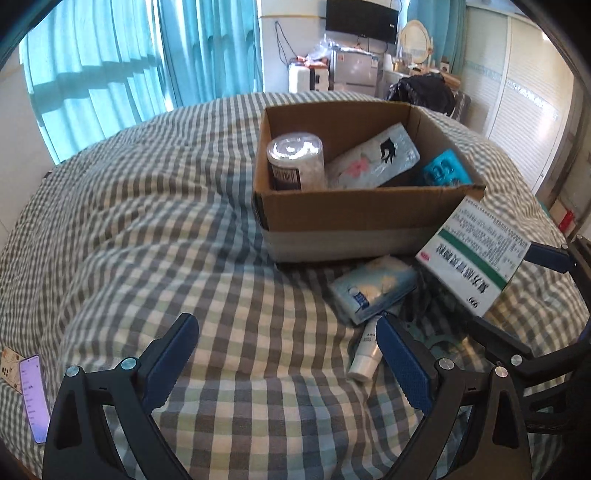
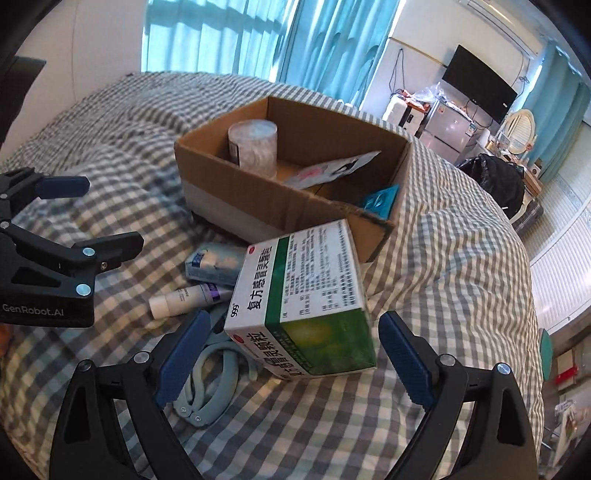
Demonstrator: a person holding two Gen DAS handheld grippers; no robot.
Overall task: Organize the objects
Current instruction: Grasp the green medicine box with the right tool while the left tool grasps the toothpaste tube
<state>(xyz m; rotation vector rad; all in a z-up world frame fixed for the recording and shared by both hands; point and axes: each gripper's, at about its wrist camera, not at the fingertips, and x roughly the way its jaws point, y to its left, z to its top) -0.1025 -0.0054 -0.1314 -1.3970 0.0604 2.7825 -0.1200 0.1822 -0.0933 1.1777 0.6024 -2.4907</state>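
Between right gripper (image 2: pixel 290 363) fingers (spread): medicine box (image 2: pixel 301 306)

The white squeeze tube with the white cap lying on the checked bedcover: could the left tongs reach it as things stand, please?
Probably yes. The white squeeze tube lies uncovered beside the open left tongs, by their right finger; only its far end tucks under the pale blue tissue pack.

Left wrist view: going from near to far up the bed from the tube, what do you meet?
White tube → pale blue packet → cardboard box → fridge → wall TV.
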